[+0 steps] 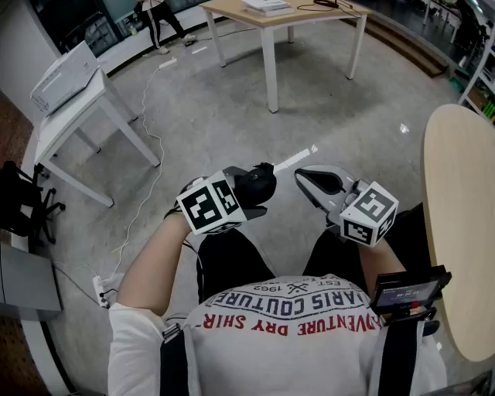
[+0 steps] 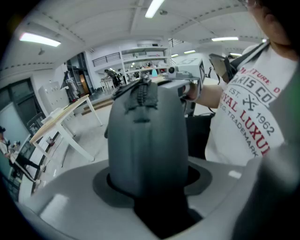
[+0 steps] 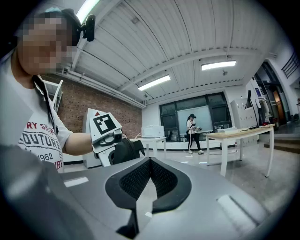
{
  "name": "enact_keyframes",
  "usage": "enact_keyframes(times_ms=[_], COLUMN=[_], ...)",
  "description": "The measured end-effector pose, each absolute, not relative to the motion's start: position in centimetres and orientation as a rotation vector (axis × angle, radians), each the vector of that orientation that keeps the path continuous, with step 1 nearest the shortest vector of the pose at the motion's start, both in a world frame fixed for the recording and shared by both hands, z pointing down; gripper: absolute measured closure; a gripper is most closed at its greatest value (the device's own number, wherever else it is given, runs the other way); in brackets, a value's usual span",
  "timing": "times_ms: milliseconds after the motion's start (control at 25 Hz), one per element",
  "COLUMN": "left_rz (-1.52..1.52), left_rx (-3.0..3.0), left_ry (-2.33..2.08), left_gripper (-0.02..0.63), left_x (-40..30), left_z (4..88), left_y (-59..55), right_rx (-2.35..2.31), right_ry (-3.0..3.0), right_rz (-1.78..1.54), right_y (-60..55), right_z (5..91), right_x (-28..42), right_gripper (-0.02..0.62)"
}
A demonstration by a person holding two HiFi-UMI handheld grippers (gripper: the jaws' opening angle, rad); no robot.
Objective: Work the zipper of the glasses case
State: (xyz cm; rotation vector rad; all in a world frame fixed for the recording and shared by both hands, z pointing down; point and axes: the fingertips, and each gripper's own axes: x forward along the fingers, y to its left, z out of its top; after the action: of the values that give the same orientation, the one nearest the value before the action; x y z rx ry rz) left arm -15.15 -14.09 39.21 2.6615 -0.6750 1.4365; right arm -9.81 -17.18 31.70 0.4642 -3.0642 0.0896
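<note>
A dark grey zipped glasses case (image 1: 257, 182) is held over the person's lap, with my left gripper (image 1: 261, 195) shut on it. In the left gripper view the case (image 2: 146, 140) stands upright between the jaws and fills the middle, its zipper (image 2: 141, 96) running over the top end. My right gripper (image 1: 298, 174) hangs just right of the case with its jaws shut and nothing in them; a small gap separates it from the case. In the right gripper view its closed tips (image 3: 150, 161) point toward the left gripper's marker cube (image 3: 104, 125) and the case (image 3: 125, 151).
A round wooden tabletop (image 1: 456, 232) lies close on the right. A white table (image 1: 73, 116) with a box stands at the left, a wood-topped table (image 1: 271, 19) farther ahead. Cables and a power strip (image 1: 103, 290) lie on the floor at left. A person stands far off.
</note>
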Motion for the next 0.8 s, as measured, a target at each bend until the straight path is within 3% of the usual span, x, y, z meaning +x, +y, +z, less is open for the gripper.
enact_keyframes(times_ms=[400,800], left_rz=[2.120,2.217], left_rx=[2.398,2.311], left_ry=[-0.294,-0.170], left_gripper=[0.360,0.360], left_x=[-18.5,-18.8], left_z=[40.7,40.6], left_y=[-12.9,-12.3], right_rx=[0.402,0.219], right_ry=[-3.081,-3.128], right_rz=[0.026,-0.053], right_y=[-17.0,-14.7], right_z=[30.5,30.0], right_x=[-9.6,-10.4], right_gripper=[0.598,0.597])
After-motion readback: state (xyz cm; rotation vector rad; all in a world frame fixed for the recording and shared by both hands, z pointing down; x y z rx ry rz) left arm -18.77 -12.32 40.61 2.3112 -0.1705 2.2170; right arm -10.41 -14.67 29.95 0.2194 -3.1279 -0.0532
